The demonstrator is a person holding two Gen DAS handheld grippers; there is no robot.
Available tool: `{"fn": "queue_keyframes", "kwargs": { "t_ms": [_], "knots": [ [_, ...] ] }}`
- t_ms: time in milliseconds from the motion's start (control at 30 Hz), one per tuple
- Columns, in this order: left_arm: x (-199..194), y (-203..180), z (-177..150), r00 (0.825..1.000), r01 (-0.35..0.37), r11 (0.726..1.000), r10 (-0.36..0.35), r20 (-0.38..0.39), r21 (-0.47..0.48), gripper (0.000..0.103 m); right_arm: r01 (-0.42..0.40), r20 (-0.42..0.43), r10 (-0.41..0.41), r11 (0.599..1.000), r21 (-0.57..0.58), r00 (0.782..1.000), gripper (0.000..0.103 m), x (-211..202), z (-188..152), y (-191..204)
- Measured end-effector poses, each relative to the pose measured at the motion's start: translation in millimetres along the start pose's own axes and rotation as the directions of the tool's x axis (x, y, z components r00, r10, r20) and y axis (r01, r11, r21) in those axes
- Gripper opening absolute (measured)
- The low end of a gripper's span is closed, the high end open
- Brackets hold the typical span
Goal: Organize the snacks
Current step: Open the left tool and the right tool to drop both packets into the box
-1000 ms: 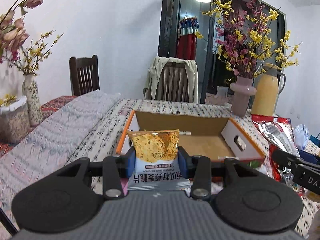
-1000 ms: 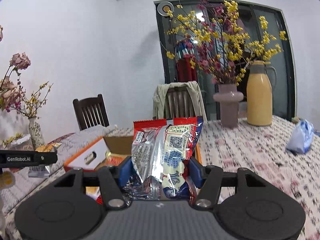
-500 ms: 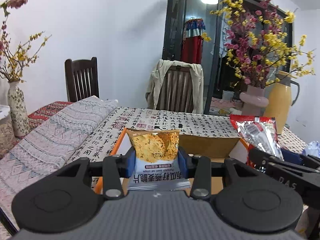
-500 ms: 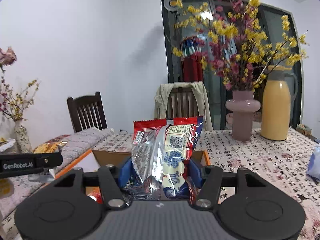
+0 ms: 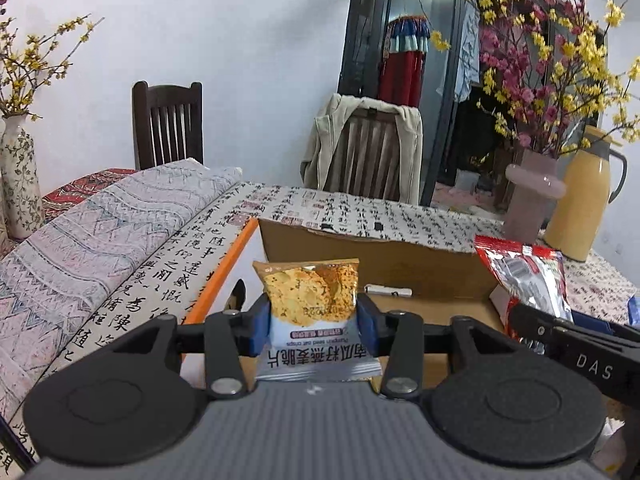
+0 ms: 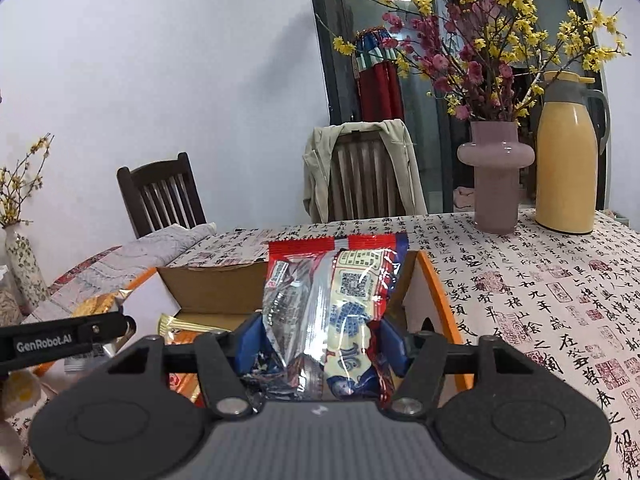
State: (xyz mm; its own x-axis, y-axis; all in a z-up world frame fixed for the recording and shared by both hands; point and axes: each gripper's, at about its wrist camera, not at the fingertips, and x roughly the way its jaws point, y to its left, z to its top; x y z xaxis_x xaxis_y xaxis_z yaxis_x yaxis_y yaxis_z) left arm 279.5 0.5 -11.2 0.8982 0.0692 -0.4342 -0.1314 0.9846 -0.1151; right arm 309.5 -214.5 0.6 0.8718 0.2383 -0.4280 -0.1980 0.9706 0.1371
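Box [image 6: 208,292] on table [image 6: 520,280]; vase [image 6: 496,176] left of jug [image 6: 568,160] behind.

Open box [image 5: 372,256] top clear; vase [image 6: 495,176], flask [image 6: 566,156] far right.

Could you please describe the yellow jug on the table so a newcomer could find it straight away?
Look at the table with the calligraphy-print cloth, at its far right end. Beside the pink vase of flowering branches stands the yellow jug; alone there, it has a grey handle and lid.
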Motion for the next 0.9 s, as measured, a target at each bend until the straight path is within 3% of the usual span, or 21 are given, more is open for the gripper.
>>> {"fn": "queue_keyframes", "kwargs": {
  "t_ms": [33, 67, 100, 167, 467, 567, 900],
  "knots": [
    [-3, 1, 0, 1.0, -0.003, 1.0, 0.003, 0.011, -0.008, 0.069, 0.002, 0.002, -0.002, 1.0, 0.004, 1.0, 0.069, -1, -1, 0],
    [-6, 3, 0, 1.0, -0.012, 1.0, 0.013, 0.029, -0.018, 0.091, 0.004, 0.005, -0.004, 1.0, 0.013, 1.0, 0.082, -3, -1, -1],
    [-7, 2, 0, 0.999, -0.025, 0.999, 0.026, 0.047, -0.026, 0.103, 0.007, 0.013, -0.007, 1.0, 0.023, 1.0, 0.089, -5, -1, -3],
    [-13, 4, 0, 0.996, -0.033, 0.999, 0.036, 0.082, -0.038, 0.103, 0.016, 0.031, -0.017, 0.999, 0.038, 0.999, 0.103, -8, 0, -6],
    [-16, 6, 2, 0.996, -0.033, 0.998, 0.038, 0.079, -0.055, 0.103, 0.026, 0.05, -0.03, 0.997, 0.077, 0.998, 0.103, -12, -1, -11],
    [-28, 7, 6, 0.993, -0.03, 0.997, 0.037, 0.11, -0.073, 0.103, 0.025, 0.078, -0.03, 0.997, 0.074, 0.997, 0.103, -19, 2, -10],
    [-85, 14, 17, 0.987, 0.022, 0.996, -0.008, 0.159, -0.088, 0.103, -0.001, 0.179, 0.0, 1.0, 0.006, 0.984, 0.103, -83, 10, 5]
  ]
}}
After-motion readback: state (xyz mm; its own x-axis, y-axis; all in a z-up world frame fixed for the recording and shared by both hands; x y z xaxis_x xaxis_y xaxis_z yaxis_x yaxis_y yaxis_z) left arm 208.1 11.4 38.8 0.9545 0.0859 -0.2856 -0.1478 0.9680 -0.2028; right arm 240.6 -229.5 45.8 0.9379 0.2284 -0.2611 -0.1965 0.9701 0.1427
